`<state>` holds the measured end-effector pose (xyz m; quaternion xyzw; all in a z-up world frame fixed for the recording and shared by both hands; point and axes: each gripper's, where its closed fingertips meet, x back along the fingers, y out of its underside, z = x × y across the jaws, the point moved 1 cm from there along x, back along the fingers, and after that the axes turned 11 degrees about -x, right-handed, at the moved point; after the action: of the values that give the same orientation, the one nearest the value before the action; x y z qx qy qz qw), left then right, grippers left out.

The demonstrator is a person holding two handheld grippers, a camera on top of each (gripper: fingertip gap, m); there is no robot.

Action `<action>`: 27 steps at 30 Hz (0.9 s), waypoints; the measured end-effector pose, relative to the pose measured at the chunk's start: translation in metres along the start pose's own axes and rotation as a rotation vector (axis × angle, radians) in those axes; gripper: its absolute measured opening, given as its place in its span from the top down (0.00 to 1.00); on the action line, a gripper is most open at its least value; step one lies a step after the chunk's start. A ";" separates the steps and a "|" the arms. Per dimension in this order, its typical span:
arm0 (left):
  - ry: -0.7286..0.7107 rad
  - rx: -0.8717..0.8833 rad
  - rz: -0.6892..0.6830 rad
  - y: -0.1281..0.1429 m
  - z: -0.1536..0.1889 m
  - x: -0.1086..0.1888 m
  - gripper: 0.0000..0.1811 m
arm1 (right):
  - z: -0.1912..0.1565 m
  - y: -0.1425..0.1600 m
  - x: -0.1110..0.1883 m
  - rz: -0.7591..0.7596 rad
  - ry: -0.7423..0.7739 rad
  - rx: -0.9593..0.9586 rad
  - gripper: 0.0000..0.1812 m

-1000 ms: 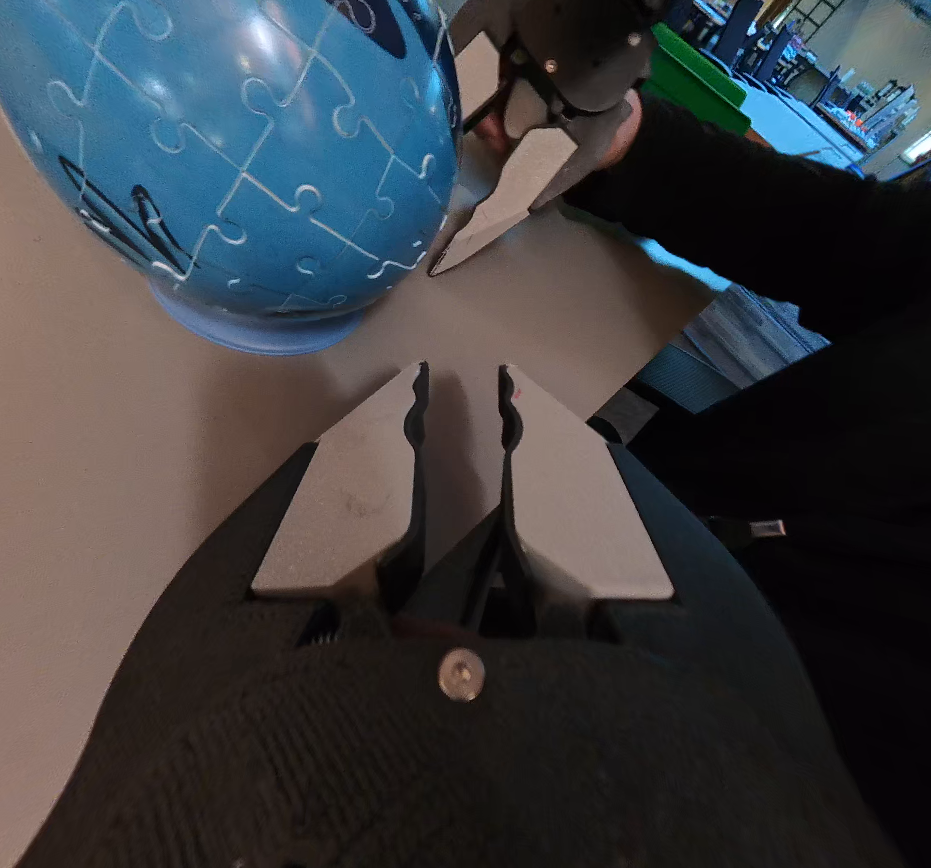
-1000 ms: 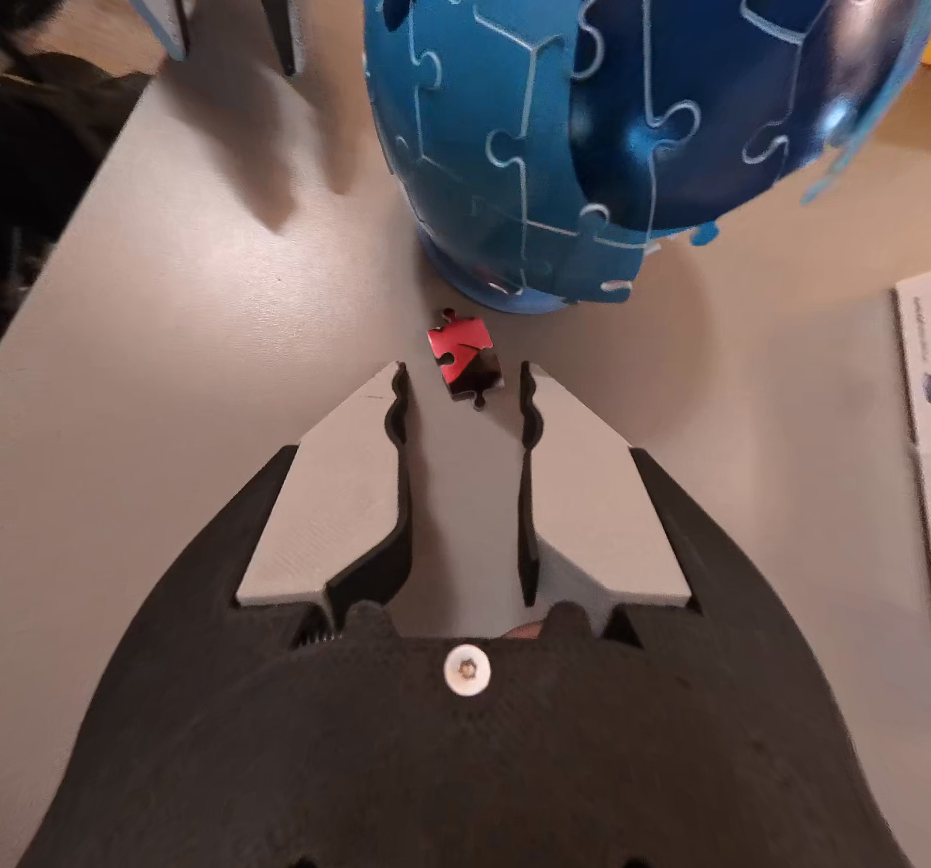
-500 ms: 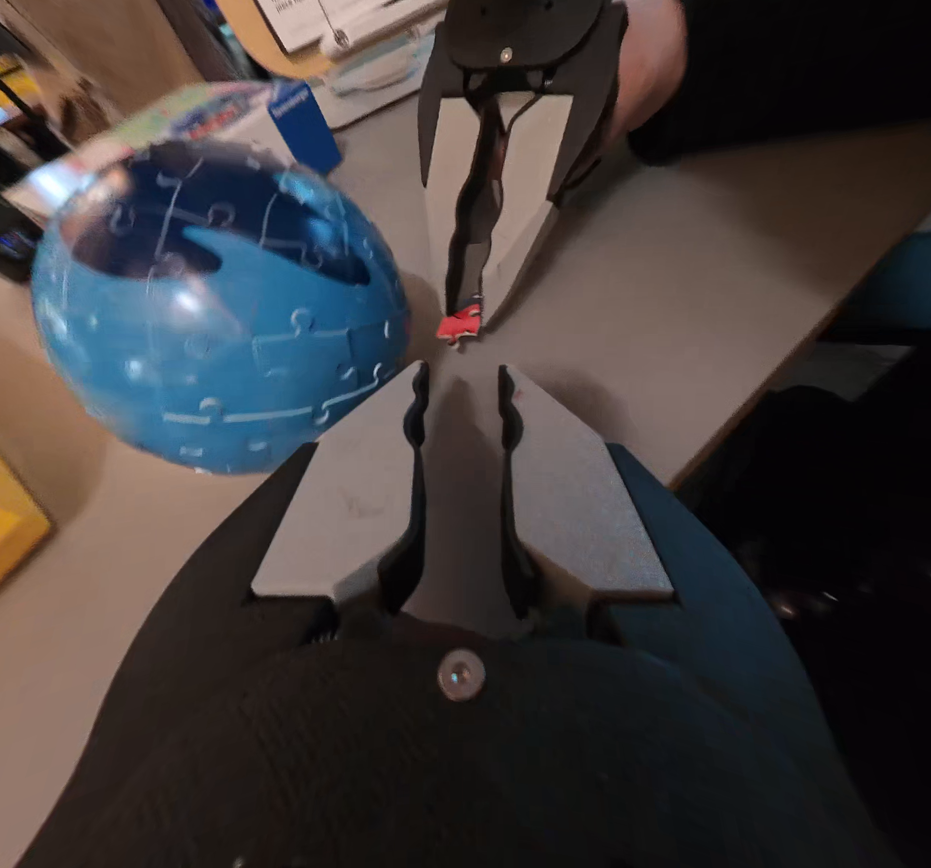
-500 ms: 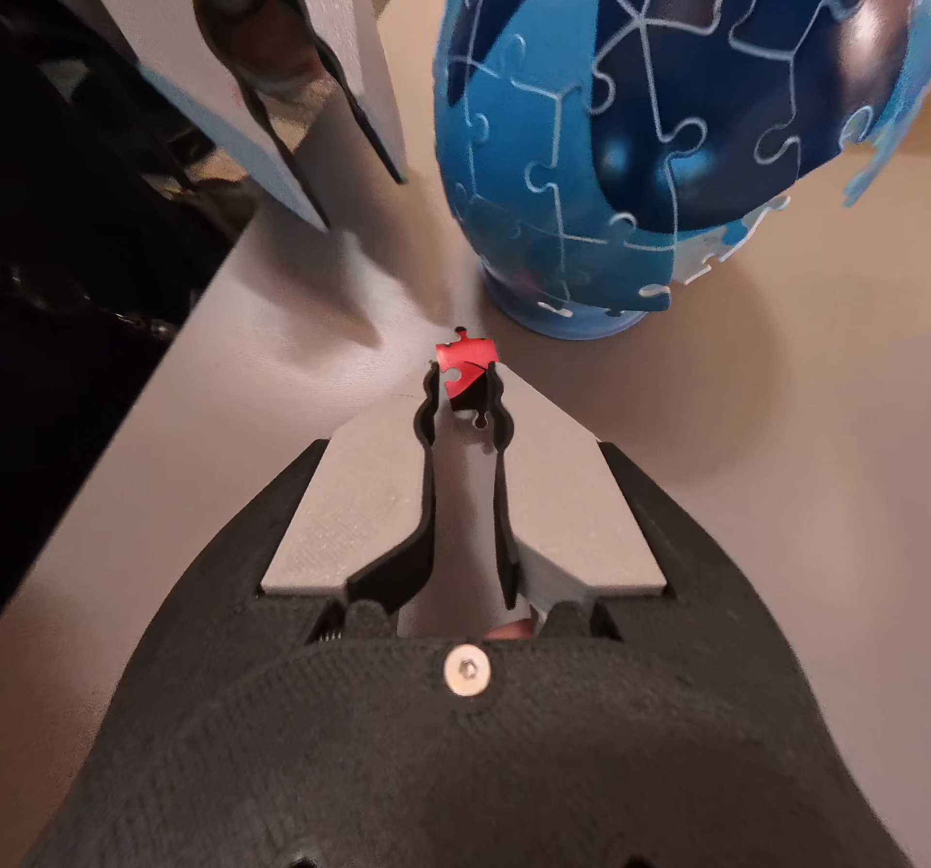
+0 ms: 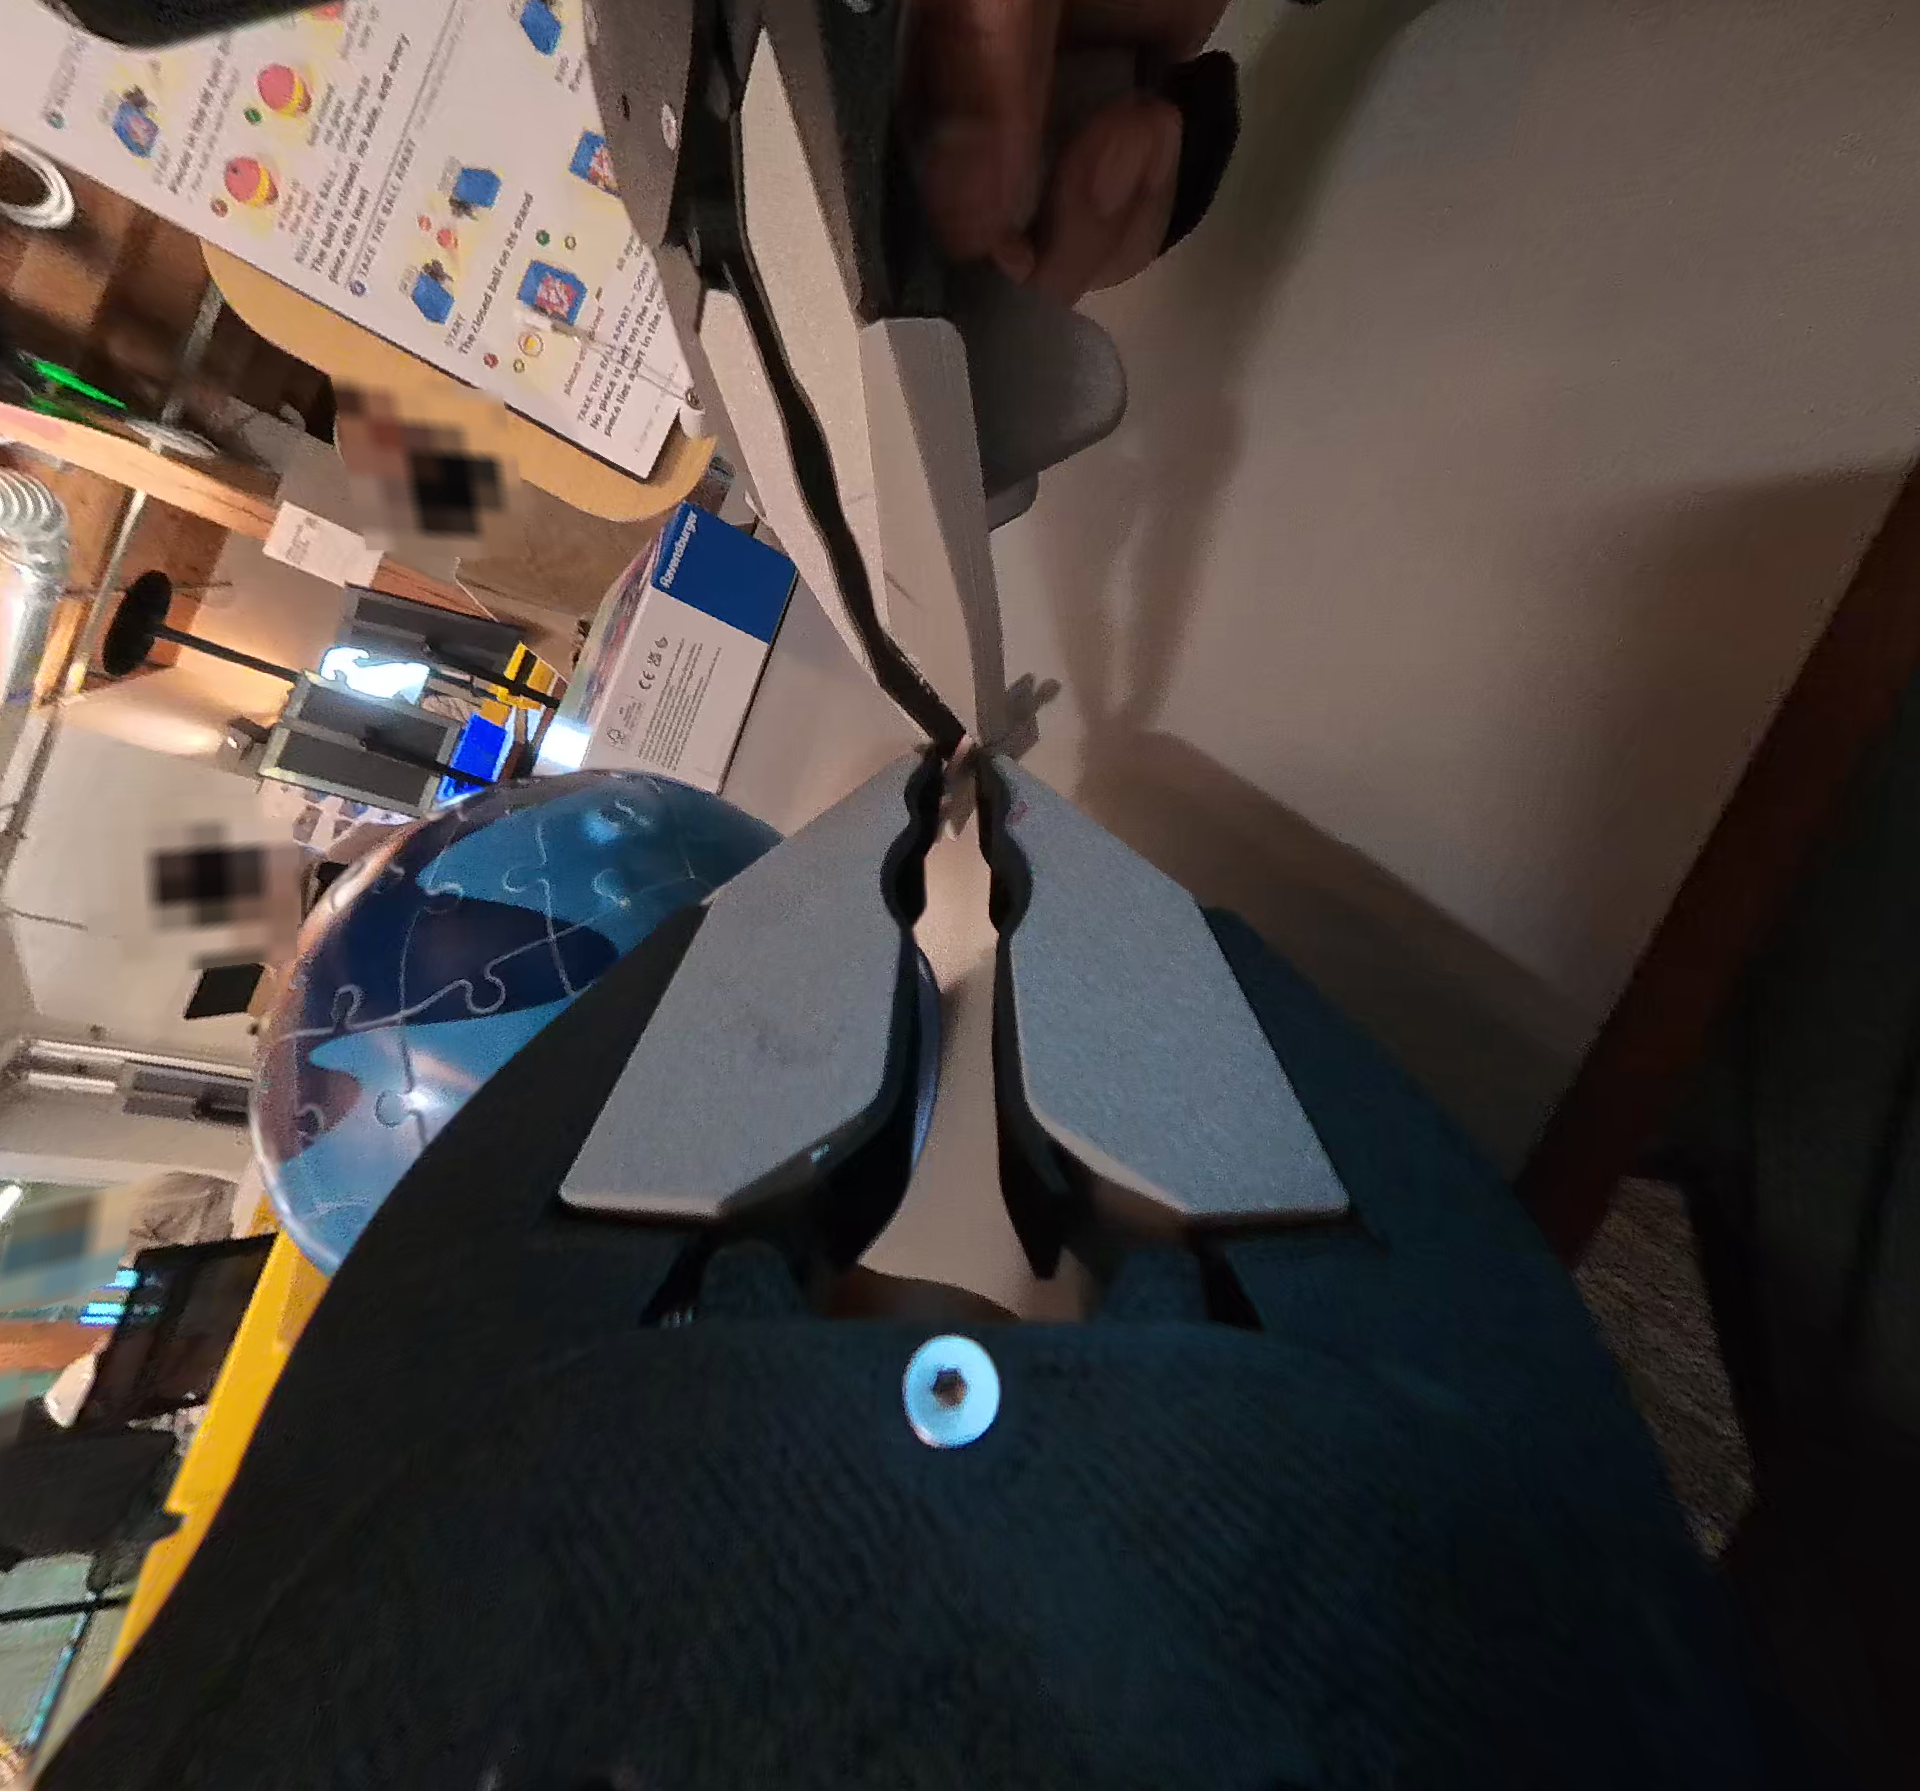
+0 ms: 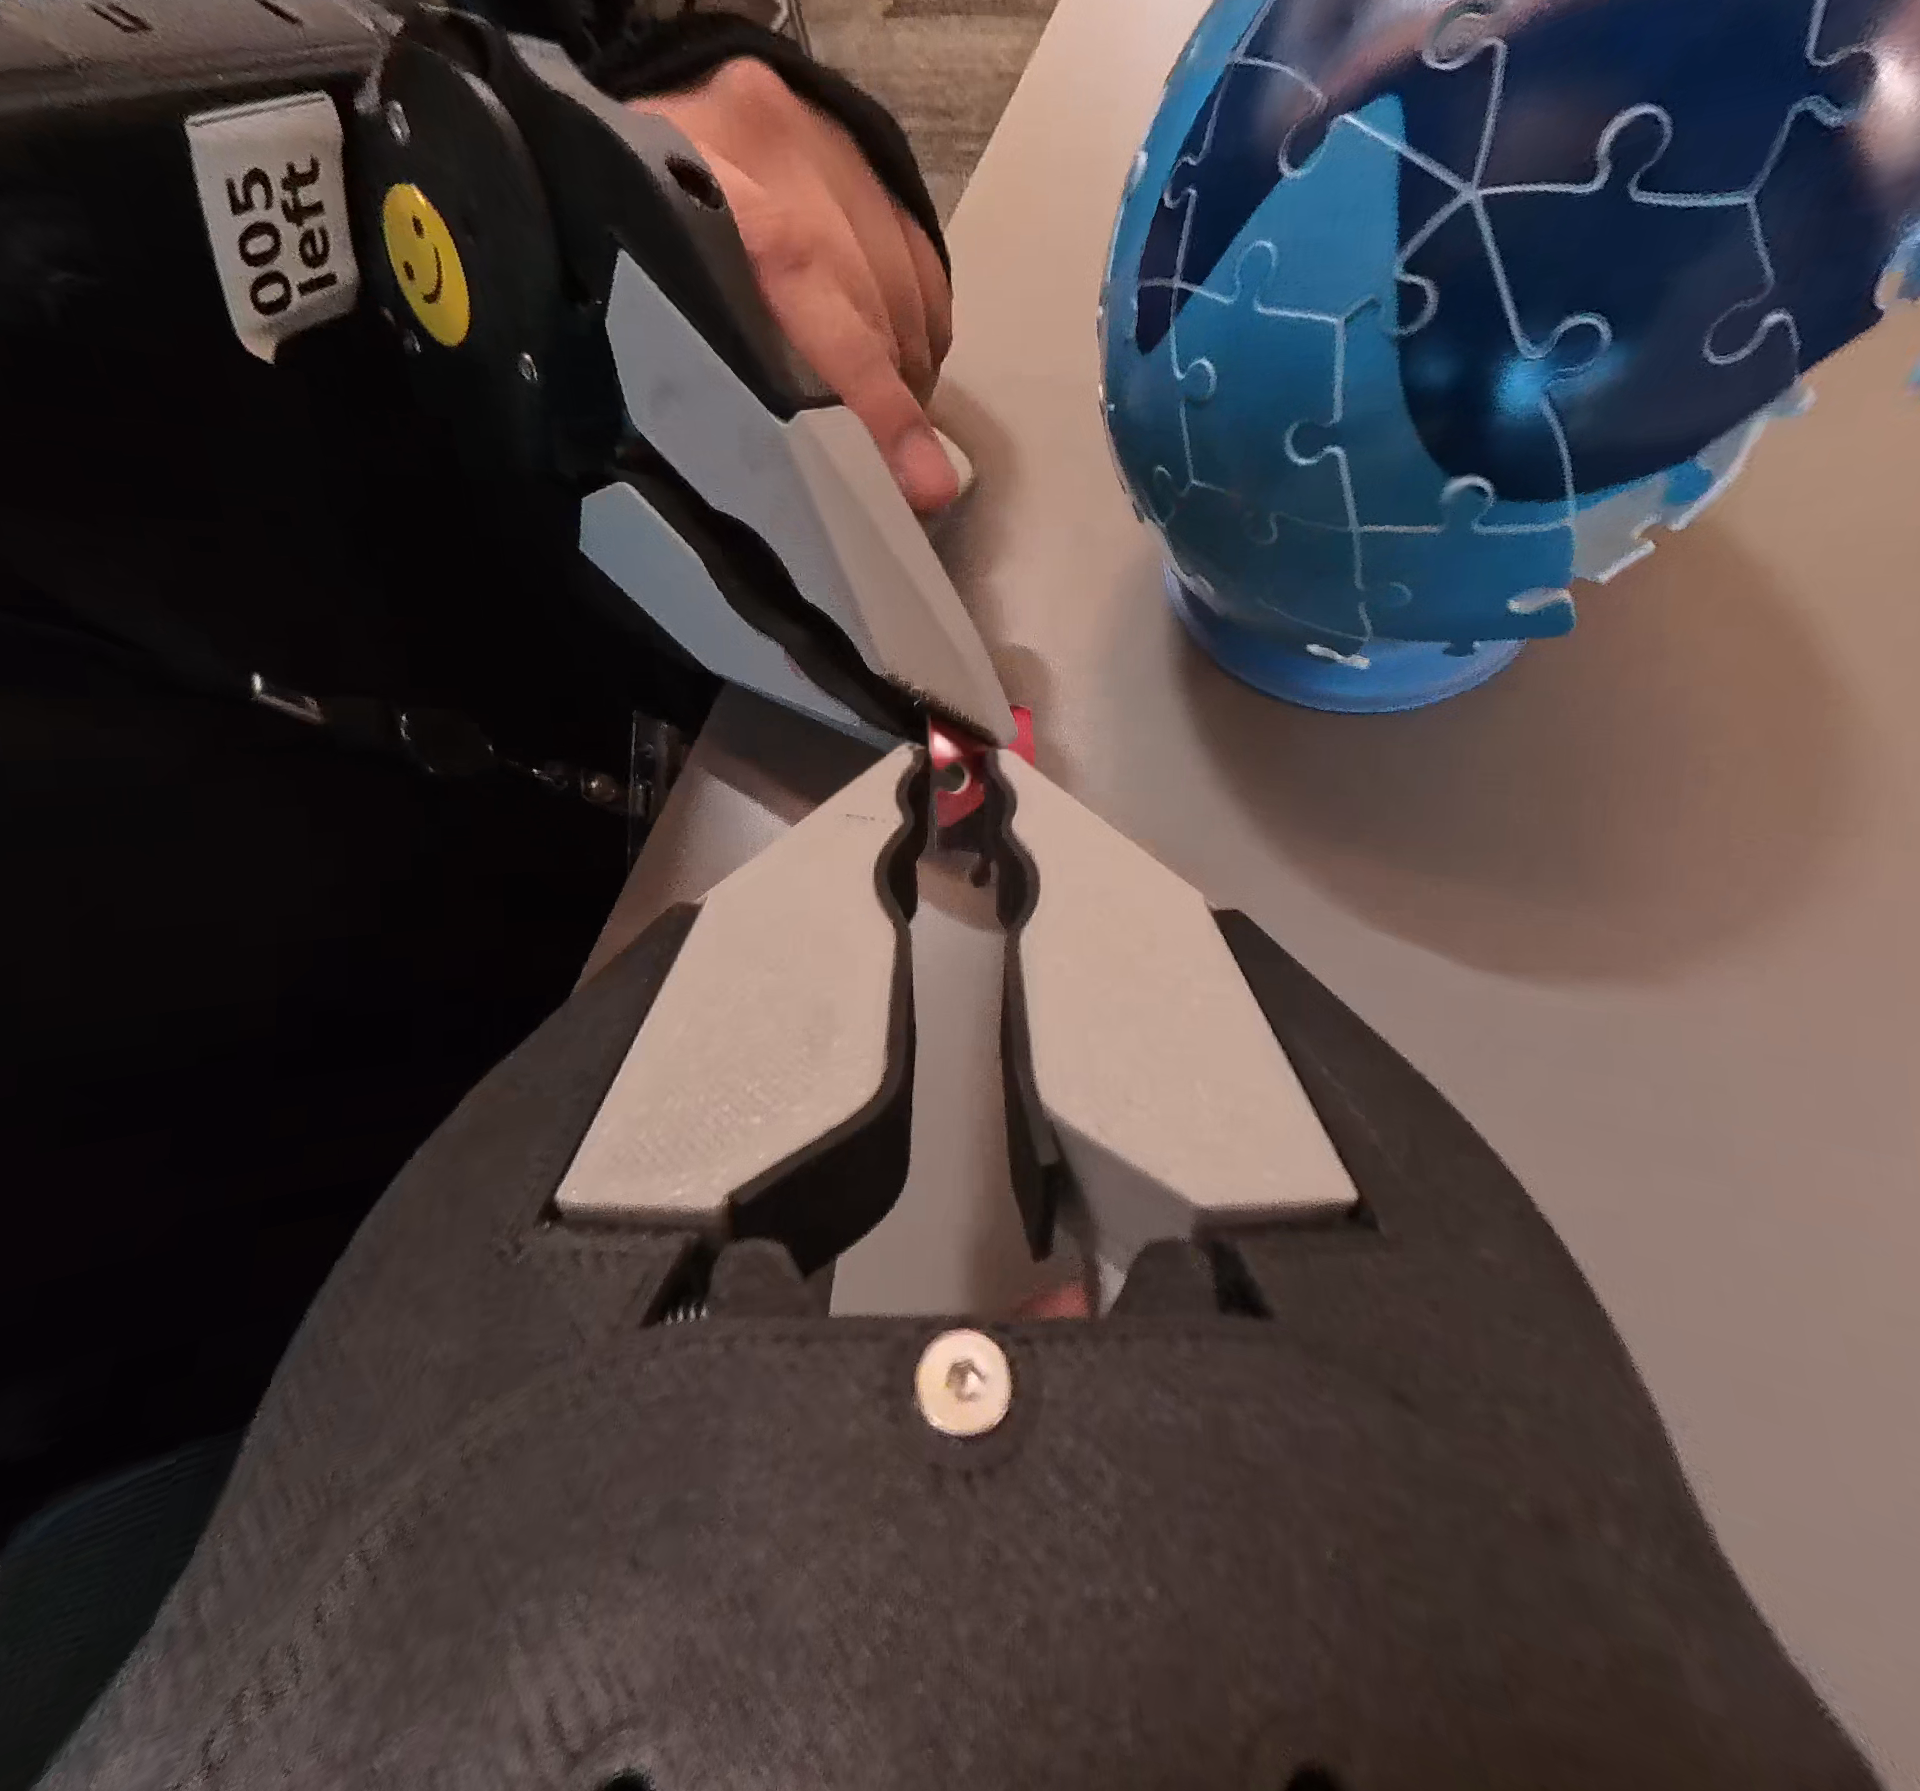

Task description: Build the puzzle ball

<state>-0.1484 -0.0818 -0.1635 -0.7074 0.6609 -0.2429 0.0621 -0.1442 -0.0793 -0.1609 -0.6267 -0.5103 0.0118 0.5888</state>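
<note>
Beside the puzzle ball (image 6: pixel 1455 307), which sits on its stand on the table (image 6: pixel 1558 1014), the right gripper (image 6: pixel 961 796) and left gripper (image 5: pixel 951 785) both pinch the red piece (image 6: pixel 951 785), so one should release only once the other's grip looks secure.

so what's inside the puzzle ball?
Through the gap in the puzzle ball only a dark blue, glossy inner wall shows; no loose piece is visible. The lower interior is covered by the shell. It sits on a blue stand.
</note>
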 end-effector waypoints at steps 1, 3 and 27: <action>0.013 0.025 -0.005 0.001 0.001 -0.002 0.99 | 0.002 0.001 0.001 0.004 0.005 -0.008 0.96; 0.044 0.103 -0.029 0.007 0.001 -0.005 1.00 | 0.006 0.000 0.004 0.022 0.008 -0.023 0.95; 0.377 1.569 0.401 -0.015 -0.055 0.014 0.99 | -0.005 -0.046 0.039 0.251 -0.069 -0.199 1.00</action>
<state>-0.1581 -0.0804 -0.1061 -0.2750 0.4121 -0.7321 0.4676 -0.1513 -0.0674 -0.1021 -0.7400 -0.4466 0.0564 0.4997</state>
